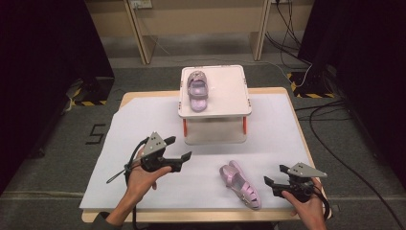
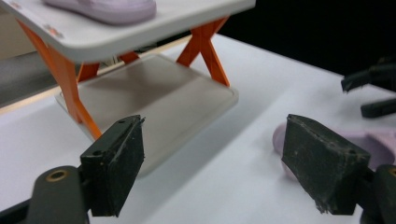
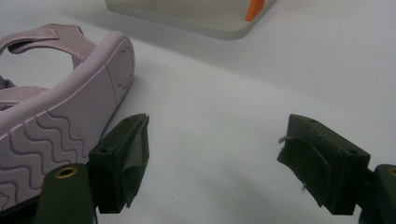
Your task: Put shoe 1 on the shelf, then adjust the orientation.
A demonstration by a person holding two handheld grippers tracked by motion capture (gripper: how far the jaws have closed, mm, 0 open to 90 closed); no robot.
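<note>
Your jaws stand wide apart on both the left gripper [image 1: 179, 149] and the right gripper [image 1: 275, 175], and neither holds anything. The loose sandal [image 1: 241, 184] lies on its side in the lower middle of the high view, between the two grippers and nearer the right one; it looks light, with a stiff, wavy-treaded sole and soft straps, so take it across the sole's edge near the heel rather than by a floppy strap. In the upper centre, the white stand [image 1: 230, 91] on orange legs already carries the matching sandal [image 1: 197, 89] on its left half, leaving the right half bare.
</note>
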